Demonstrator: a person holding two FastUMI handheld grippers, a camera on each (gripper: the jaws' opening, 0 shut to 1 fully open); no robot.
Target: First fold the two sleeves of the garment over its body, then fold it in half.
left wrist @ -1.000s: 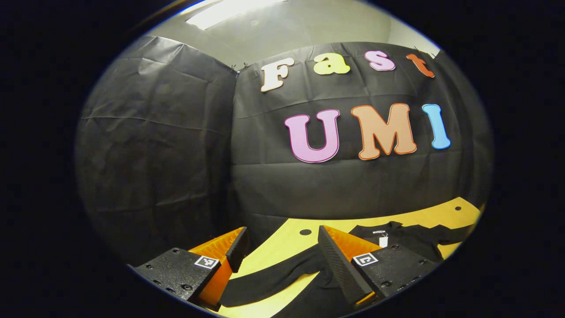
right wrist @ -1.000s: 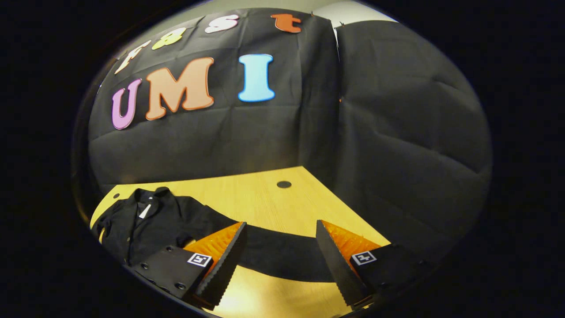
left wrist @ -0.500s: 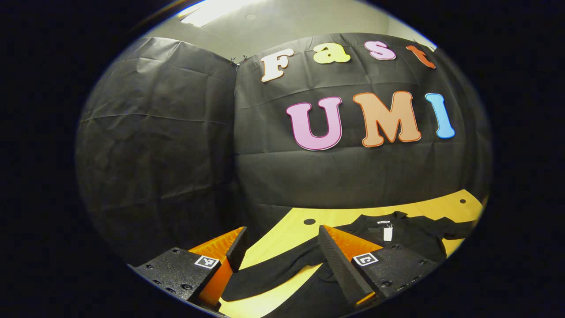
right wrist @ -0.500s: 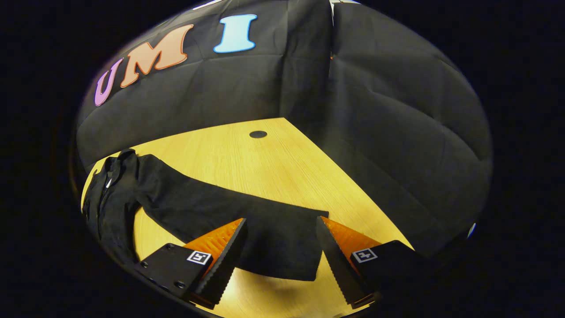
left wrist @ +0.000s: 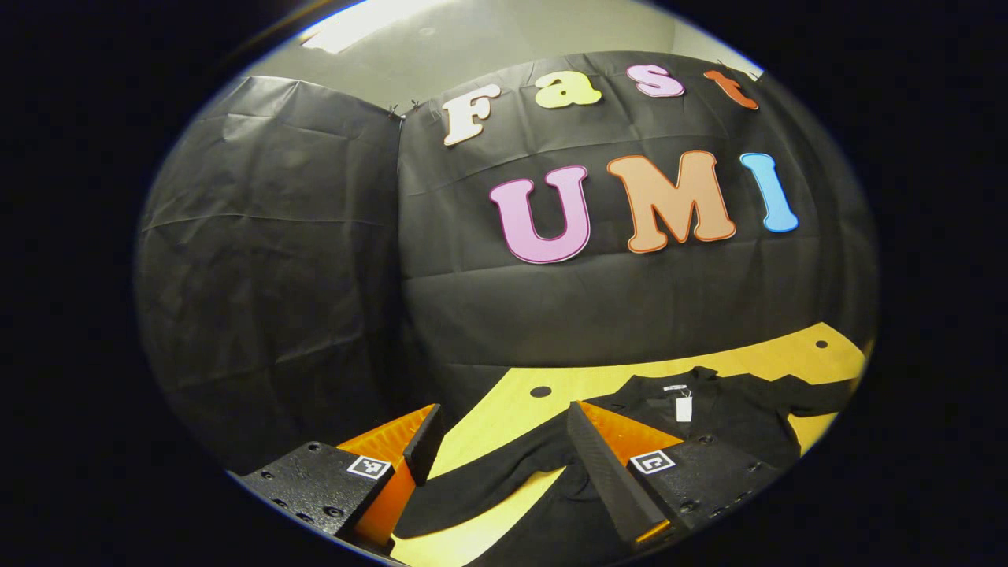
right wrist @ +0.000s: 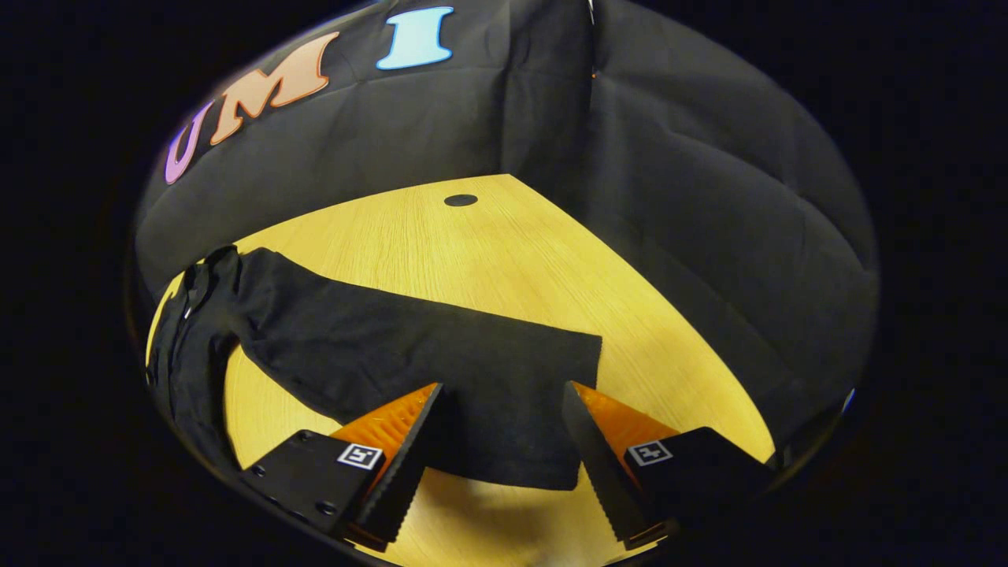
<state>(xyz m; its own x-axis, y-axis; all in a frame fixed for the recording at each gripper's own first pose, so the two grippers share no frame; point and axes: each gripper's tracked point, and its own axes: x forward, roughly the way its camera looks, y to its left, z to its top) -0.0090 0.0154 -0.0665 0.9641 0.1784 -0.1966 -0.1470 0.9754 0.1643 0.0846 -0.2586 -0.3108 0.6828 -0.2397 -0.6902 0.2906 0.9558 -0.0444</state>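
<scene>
Black garment flat on wooden table, sleeves spread. Left gripper: jaws wide, empty, over left sleeve. Right gripper: jaws wide, empty, straddling right sleeve cuff.

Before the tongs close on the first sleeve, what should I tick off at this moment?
1. Garment spread flat on the table: ok; collar and tag face up.
2. Both sleeves still unfolded: ok; the right sleeve and left sleeve lie stretched out on the wood.
3. Right tongs open: ok, jaws wide apart.
4. Right tongs lined up with the cuff: ok; the sleeve end lies between the fingers.
5. Right tongs low enough to pinch cloth: cannot tell; contact is not visible.
6. Left tongs ready: open, with the left sleeve running between the fingers; height above it cannot tell.
</scene>
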